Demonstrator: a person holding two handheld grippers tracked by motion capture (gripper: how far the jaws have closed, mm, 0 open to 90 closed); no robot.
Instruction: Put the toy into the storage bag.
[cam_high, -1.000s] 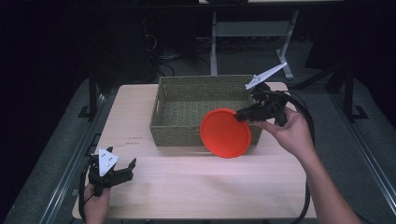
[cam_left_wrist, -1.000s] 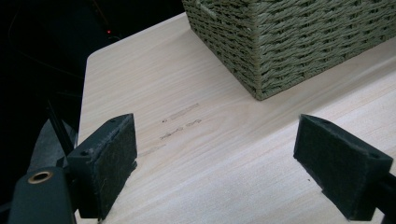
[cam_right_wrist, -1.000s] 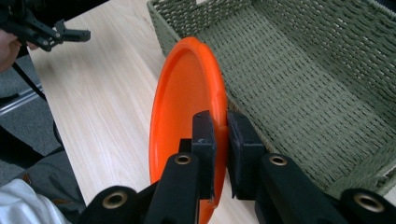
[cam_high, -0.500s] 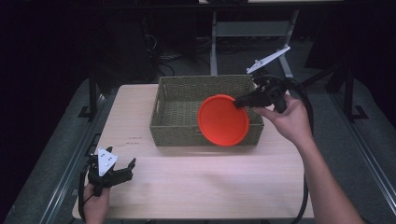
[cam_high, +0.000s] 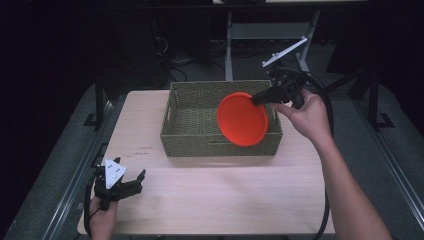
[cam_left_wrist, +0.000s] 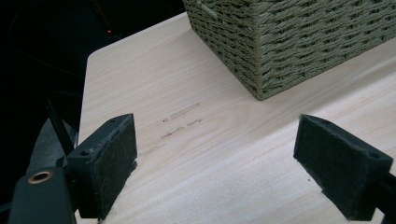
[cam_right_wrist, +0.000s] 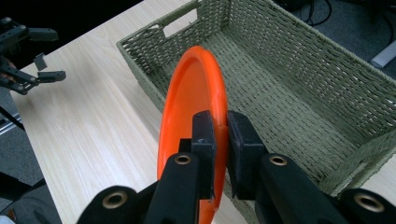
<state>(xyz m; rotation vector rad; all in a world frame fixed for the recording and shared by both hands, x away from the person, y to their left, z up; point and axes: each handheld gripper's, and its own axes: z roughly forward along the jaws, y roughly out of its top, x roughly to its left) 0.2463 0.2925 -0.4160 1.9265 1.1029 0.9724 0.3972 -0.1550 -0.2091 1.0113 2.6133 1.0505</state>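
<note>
Plainly round orange plate (cam_high: 242, 119) — rimmed, held edgewise.

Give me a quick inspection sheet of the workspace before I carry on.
Surface: light wood table, faint printed marks near its left edge.
Job's things: orange plate held on edge over the right end of the woven basket; basket floor bare.
Clutter: nothing seen.
Grippers: right gripper clamped on the plate's rim; left gripper open, resting at the near left corner, holding nothing.
Cables: black cable loops from the right gripper.
Surroundings: dark floor, metal stand legs behind the table.
</note>
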